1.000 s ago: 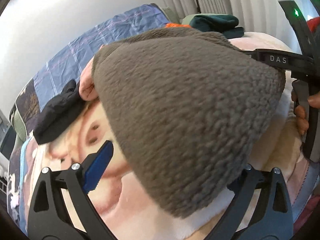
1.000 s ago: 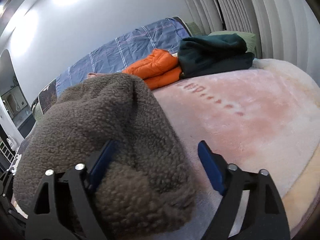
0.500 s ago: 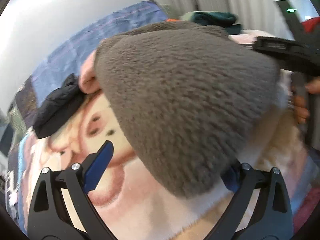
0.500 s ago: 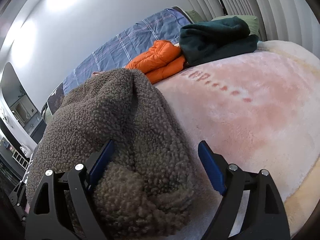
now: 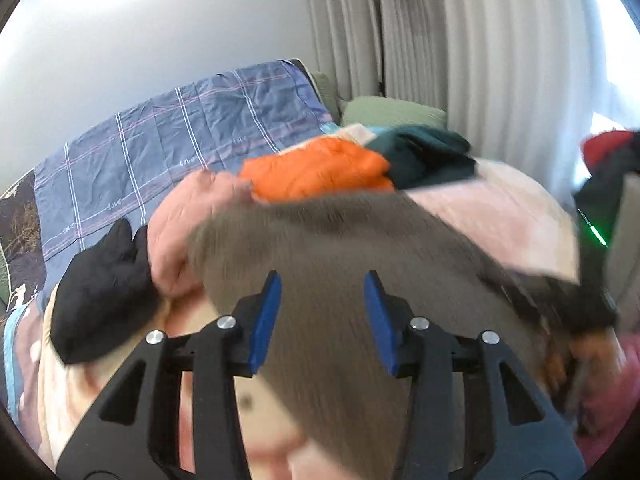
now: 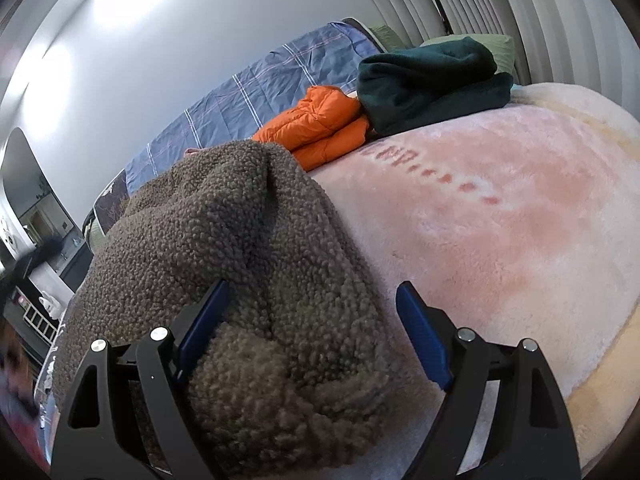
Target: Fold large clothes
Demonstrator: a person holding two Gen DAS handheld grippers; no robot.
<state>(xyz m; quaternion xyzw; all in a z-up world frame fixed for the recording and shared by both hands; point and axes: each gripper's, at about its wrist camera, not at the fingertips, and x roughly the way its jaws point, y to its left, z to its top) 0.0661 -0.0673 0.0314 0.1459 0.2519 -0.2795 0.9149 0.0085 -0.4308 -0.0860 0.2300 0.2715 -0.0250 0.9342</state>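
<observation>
Brown fleece (image 6: pixel 224 264) lies heaped on the bed's pink blanket (image 6: pixel 500 240), its bulk toward the near edge. The right gripper (image 6: pixel 312 320) sits low at that heap with its jaws spread wide; the left blue pad (image 6: pixel 202 322) touches the fleece, the right pad stands clear over the blanket. From the other side, the left gripper (image 5: pixel 322 316) hovers over the fleece (image 5: pixel 360 280), which is blurred there; its jaws are partly open and I cannot tell whether they touch the cloth. Beyond the heap, a folded orange jacket (image 6: pixel 320 124) rests just beside a dark green bundle (image 6: pixel 432 80). A black garment (image 5: pixel 100 288) lies at the left, near a pink one (image 5: pixel 180 216), and a blue checked quilt (image 5: pixel 168 136) runs along the wall.
</observation>
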